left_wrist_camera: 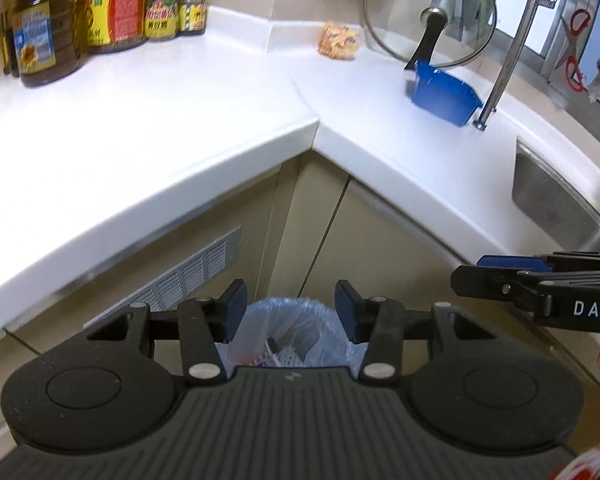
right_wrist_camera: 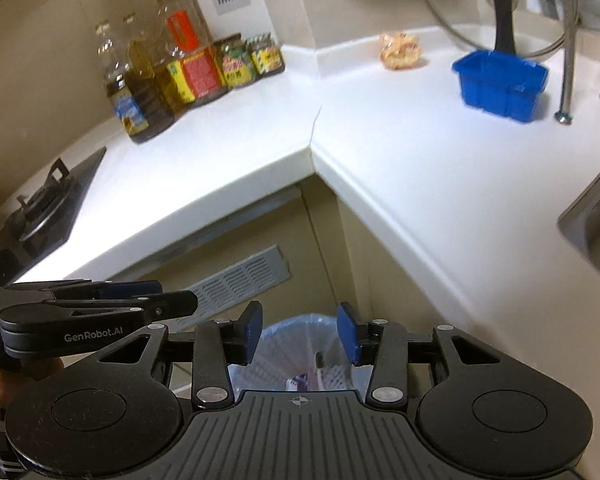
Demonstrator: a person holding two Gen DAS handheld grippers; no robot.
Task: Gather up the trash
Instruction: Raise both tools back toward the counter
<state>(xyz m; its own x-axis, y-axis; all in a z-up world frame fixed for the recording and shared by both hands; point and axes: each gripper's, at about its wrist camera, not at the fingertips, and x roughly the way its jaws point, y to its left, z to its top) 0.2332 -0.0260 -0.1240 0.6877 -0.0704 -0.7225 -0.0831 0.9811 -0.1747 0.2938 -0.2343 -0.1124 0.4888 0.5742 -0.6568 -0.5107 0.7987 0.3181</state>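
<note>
A crumpled tan wrapper [left_wrist_camera: 339,41] [right_wrist_camera: 400,50] lies at the back corner of the white counter [left_wrist_camera: 148,120] [right_wrist_camera: 420,168]. To its right stands an empty blue plastic tub [left_wrist_camera: 444,94] [right_wrist_camera: 500,80]. Down on the floor by the corner cabinet is a bin lined with a pale blue bag [left_wrist_camera: 284,332] [right_wrist_camera: 300,356], with scraps inside. My left gripper [left_wrist_camera: 291,304] hangs above the bin, open, nothing between its pads. My right gripper [right_wrist_camera: 300,328] hangs beside it over the same bin, also open and empty. Each shows side-on in the other's view: the right gripper [left_wrist_camera: 484,276], the left gripper [right_wrist_camera: 176,300].
Oil bottles [left_wrist_camera: 44,40] [right_wrist_camera: 140,92] and jars [left_wrist_camera: 162,10] [right_wrist_camera: 236,60] stand at the back left. A glass pot lid [left_wrist_camera: 428,12] [right_wrist_camera: 496,4] leans behind the tub, beside a rack leg [left_wrist_camera: 500,76]. A steel sink [left_wrist_camera: 560,200] [right_wrist_camera: 596,220] is right, a gas hob [right_wrist_camera: 40,216] left.
</note>
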